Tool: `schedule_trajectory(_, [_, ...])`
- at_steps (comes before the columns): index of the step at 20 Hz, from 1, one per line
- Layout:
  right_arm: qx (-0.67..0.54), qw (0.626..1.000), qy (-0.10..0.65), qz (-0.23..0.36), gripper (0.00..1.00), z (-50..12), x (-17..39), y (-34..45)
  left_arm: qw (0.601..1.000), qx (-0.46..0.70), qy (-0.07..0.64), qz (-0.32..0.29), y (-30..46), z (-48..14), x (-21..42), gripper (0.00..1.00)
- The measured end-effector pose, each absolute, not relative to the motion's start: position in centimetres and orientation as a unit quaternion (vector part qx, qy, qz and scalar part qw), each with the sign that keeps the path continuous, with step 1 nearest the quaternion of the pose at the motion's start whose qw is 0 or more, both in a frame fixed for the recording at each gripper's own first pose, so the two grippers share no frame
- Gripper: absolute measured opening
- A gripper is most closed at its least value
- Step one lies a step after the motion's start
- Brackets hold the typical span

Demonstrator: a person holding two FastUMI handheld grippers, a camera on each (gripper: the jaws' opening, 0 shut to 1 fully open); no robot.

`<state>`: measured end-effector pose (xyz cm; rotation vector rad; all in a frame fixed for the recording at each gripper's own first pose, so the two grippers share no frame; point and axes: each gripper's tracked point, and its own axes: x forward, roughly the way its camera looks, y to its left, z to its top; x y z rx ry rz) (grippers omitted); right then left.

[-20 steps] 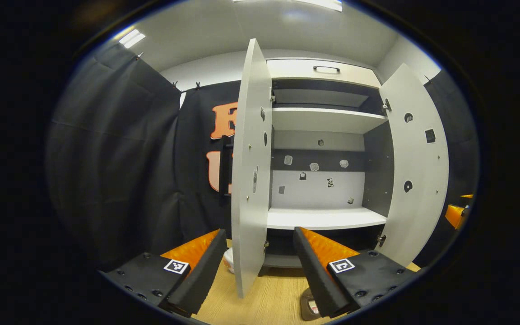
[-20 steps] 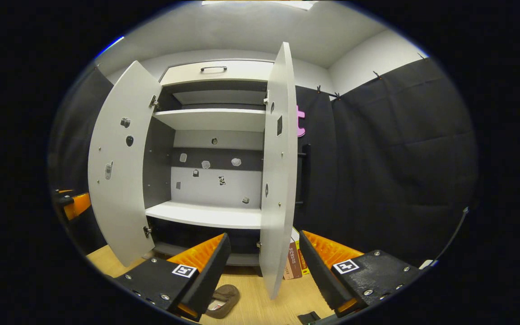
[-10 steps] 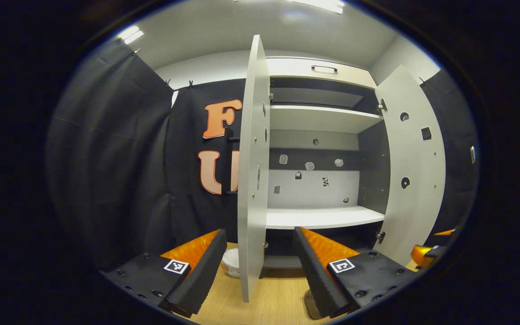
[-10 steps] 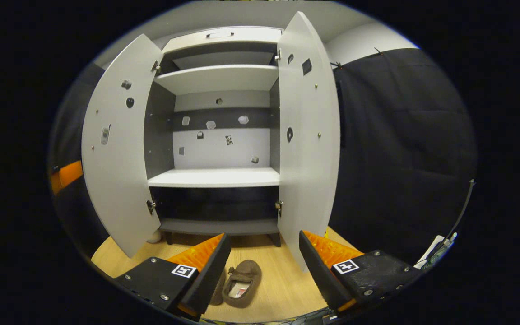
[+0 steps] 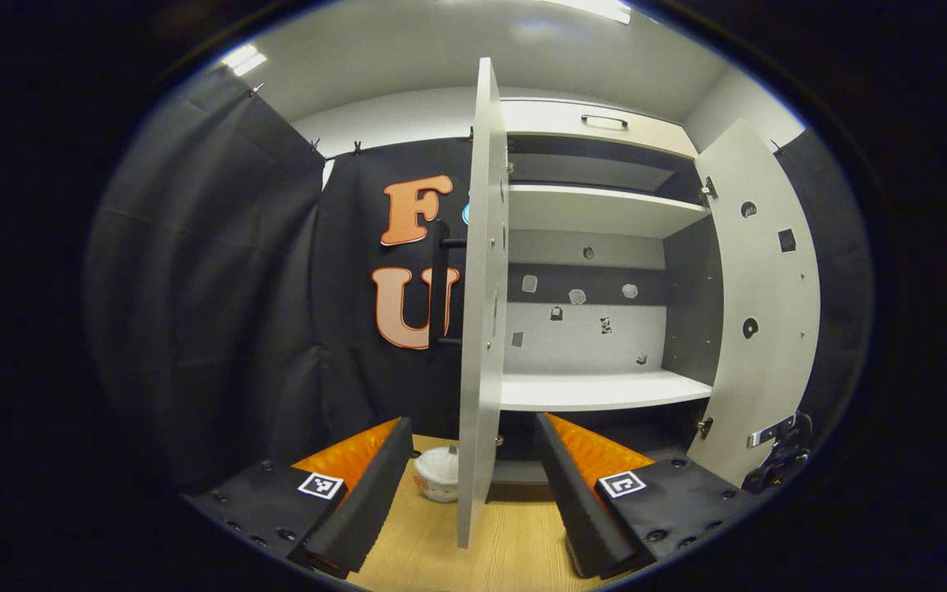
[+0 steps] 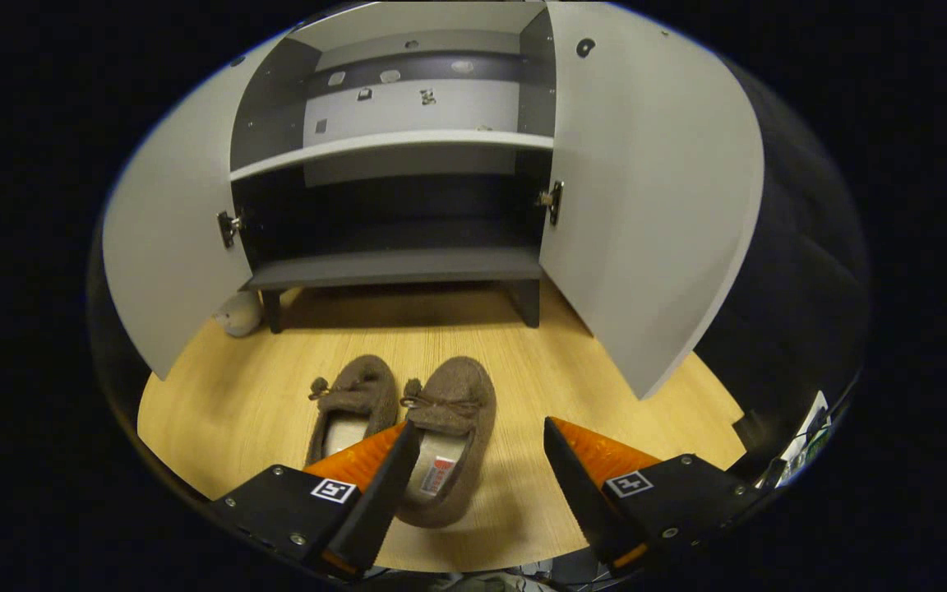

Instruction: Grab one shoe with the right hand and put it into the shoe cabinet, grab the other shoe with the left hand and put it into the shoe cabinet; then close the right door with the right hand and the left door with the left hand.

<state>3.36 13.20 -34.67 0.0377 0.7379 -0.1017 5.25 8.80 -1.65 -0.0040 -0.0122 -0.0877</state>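
Two brown slippers lie side by side on the wooden floor in front of the cabinet, toes towards it: the left slipper [image 6: 354, 399] and the right slipper [image 6: 453, 403]. My right gripper [image 6: 482, 429] is open above their heels, one finger over the right slipper's opening. The shoe cabinet [image 6: 395, 265] stands with both doors swung out, the left door [image 6: 169, 255] and the right door [image 6: 654, 205]. My left gripper [image 5: 472, 423] is open and holds nothing, facing the left door's edge [image 5: 480, 288]. The cabinet's shelves [image 5: 601, 390] are bare. The other gripper [image 5: 778, 448] shows low on the right.
A small white rounded object [image 5: 438, 474] sits on the floor by the cabinet's left foot, and appears as the white object [image 6: 239, 314] behind the left door. Black cloth walls stand on both sides of the cabinet. A handle bar [image 5: 441, 284] sticks out from the left door's outer face.
The right gripper has tipped down towards the floor, bringing both slippers into full view beneath its fingers. The left gripper has shifted slightly, and the other gripper sits lower at its right edge.
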Motion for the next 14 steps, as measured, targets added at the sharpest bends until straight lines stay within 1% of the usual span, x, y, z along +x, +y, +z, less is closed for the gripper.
schedule_trajectory(1, [0.017,0.926,0.374,-0.052,0.94,-36.0,3.3,13.1,0.999,-0.002,-0.001,-0.042,9.1,-2.0,5.3,0.97])
schedule_trajectory(2, [0.015,0.921,0.385,-0.052,0.94,-37.0,3.3,12.9,0.999,-0.003,0.003,-0.040,9.2,-2.3,5.3,0.96])
schedule_trajectory(3, [0.018,0.917,0.394,-0.054,0.91,-37.9,3.5,12.9,0.999,-0.002,0.005,-0.038,9.5,-2.5,5.2,0.99])
schedule_trajectory(4, [0.023,0.914,0.402,-0.055,0.88,-38.7,3.8,12.9,0.999,-0.001,0.008,-0.036,9.7,-2.6,5.3,0.99])
schedule_trajectory(5, [0.033,0.909,0.412,-0.055,0.83,-39.5,4.0,13.0,0.999,-0.001,0.010,-0.033,10.0,-2.8,5.4,0.99])
schedule_trajectory(6, [0.043,0.901,0.427,-0.061,0.81,-40.3,4.0,13.1,0.999,-0.001,0.013,-0.030,10.1,-3.0,5.5,0.94])
schedule_trajectory(7, [0.050,0.895,0.440,-0.062,0.75,-41.1,4.0,13.1,0.999,-0.001,0.014,-0.028,10.2,-3.0,5.5,0.97])
schedule_trajectory(8, [0.053,0.889,0.451,-0.058,0.73,-41.8,4.0,13.4,1.000,0.000,0.015,-0.027,10.2,-3.1,5.4,0.97])
schedule_trajectory(9, [0.056,0.886,0.457,-0.052,0.64,-42.2,4.1,13.7,1.000,0.002,0.016,-0.026,10.2,-3.2,5.4,0.97])
schedule_trajectory(10, [0.060,0.885,0.459,-0.048,0.59,-42.2,4.2,14.1,1.000,0.004,0.017,-0.025,10.2,-3.4,5.5,0.97])
schedule_trajectory(11, [0.064,0.884,0.460,-0.048,0.46,-42.2,4.3,14.4,1.000,0.005,0.018,-0.025,10.2,-3.5,5.6,0.97])
schedule_trajectory(12, [0.055,0.884,0.460,-0.058,0.37,-42.1,4.4,13.9,0.999,0.004,0.021,-0.026,10.1,-3.7,5.6,0.97])
schedule_trajectory(13, [0.050,0.884,0.460,-0.064,0.19,-42.1,4.4,13.6,0.999,0.002,0.023,-0.027,9.9,-3.9,5.7,0.97])
schedule_trajectory(14, [0.054,0.883,0.461,-0.066,0.12,-41.9,4.5,13.5,0.999,0.000,0.024,-0.030,9.6,-4.0,5.7,0.97])
